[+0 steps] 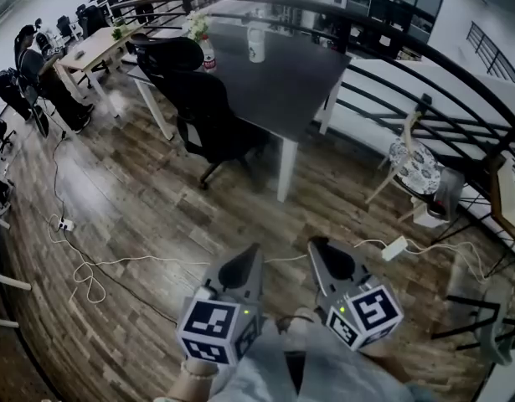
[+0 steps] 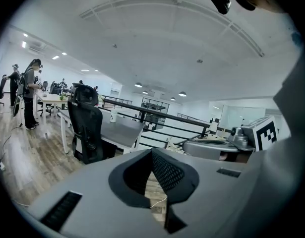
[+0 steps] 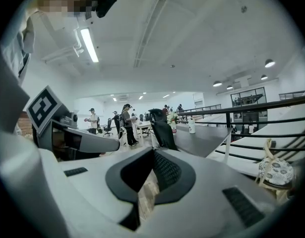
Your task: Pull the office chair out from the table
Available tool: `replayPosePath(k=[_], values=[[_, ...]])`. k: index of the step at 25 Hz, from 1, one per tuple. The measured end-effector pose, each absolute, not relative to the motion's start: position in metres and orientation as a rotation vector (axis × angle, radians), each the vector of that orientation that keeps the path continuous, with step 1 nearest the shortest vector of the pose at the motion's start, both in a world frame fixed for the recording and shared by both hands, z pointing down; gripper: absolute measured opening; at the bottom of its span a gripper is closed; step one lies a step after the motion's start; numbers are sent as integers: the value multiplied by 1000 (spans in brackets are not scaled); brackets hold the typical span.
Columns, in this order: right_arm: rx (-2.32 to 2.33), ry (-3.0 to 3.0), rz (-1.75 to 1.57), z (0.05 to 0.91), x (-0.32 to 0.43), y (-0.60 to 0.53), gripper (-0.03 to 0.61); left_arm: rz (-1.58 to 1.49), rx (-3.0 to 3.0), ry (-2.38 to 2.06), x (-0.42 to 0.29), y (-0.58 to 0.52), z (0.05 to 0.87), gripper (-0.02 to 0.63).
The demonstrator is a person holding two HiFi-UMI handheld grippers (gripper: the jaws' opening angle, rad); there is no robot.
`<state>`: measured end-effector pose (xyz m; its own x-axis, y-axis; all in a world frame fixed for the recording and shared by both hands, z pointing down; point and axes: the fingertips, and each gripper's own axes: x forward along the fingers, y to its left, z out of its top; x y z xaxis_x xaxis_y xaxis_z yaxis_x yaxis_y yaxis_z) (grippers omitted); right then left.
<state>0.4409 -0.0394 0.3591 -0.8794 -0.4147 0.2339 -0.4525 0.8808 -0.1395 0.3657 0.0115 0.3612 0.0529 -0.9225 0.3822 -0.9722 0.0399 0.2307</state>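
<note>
A black office chair (image 1: 198, 99) stands pushed in at the near left side of a dark grey table (image 1: 278, 69) with white legs. The same chair (image 2: 88, 128) shows in the left gripper view and, smaller, the chair (image 3: 161, 128) in the right gripper view. My left gripper (image 1: 247, 258) and right gripper (image 1: 319, 248) hover side by side low in the head view, well short of the chair, over the wooden floor. Both are shut with nothing between their jaws.
A black railing (image 1: 424, 82) curves behind and right of the table. A white bottle (image 1: 256, 44) and flowers (image 1: 196, 25) stand on the table. A small patterned stool (image 1: 414, 170) sits right. White cables and a power strip (image 1: 393, 248) lie on the floor. People work at desks (image 1: 90, 48) far left.
</note>
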Motion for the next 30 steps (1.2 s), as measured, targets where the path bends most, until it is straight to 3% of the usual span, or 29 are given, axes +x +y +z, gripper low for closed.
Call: replayPosePath(k=[30], values=[[588,-2859,266,375,357,-17,3,133,1729,-2054,264,75,377,6]])
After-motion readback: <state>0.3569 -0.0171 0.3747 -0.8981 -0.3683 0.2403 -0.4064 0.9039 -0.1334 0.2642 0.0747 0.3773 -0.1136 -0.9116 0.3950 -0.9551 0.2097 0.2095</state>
